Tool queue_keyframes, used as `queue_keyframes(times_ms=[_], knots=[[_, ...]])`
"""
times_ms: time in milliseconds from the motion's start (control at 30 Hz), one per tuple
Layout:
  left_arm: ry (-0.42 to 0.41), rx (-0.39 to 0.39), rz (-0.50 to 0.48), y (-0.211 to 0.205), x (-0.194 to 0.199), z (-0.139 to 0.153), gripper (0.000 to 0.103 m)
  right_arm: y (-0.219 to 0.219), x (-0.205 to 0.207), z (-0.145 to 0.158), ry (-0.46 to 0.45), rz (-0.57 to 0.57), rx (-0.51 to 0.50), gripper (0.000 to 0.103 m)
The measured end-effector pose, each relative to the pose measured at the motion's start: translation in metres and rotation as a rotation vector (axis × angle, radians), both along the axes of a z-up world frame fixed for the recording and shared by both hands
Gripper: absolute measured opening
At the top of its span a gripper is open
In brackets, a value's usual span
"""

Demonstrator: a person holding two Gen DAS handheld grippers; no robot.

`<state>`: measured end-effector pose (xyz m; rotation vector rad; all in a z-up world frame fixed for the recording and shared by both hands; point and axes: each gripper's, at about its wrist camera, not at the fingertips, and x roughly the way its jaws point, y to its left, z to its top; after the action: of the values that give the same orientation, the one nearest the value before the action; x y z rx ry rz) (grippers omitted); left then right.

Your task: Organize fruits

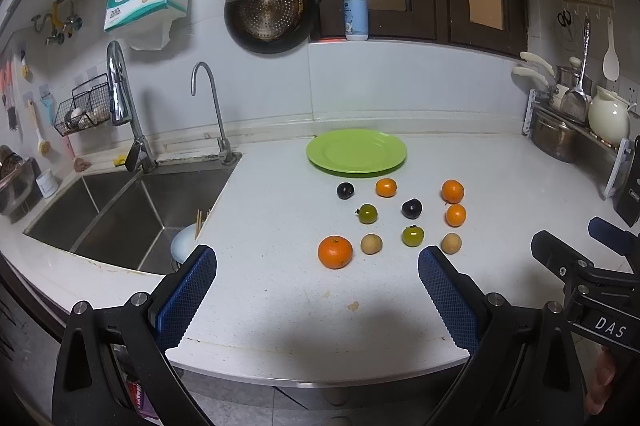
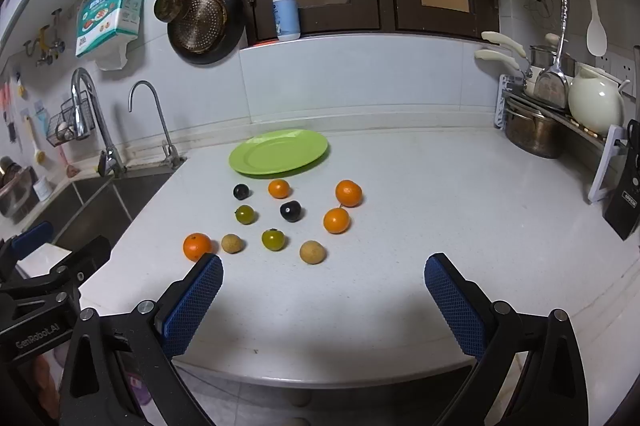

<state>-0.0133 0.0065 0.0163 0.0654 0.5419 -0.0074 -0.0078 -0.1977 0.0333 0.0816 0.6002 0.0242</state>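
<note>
Both the left tongs (image 1: 318,266) and right tongs (image 2: 324,266) are held wide open and empty. The fruits are scattered on the tabletop (image 1: 500,194) before the green plate (image 1: 356,151); the large mandarin (image 1: 335,252) lies nearest, just ahead of the left tongs.

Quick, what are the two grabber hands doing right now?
Left gripper: open, holding nothing.
Right gripper: open, holding nothing.
</note>
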Motion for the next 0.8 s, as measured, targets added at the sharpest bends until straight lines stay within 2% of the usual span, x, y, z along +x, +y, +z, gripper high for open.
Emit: queue_keyframes(times_ms=[800], knots=[[0.013,-0.007,0.001,0.0012,0.0071,-0.0014,0.103,0.0083,0.0079,-0.0019,0.014,0.019,0.008,0.102]])
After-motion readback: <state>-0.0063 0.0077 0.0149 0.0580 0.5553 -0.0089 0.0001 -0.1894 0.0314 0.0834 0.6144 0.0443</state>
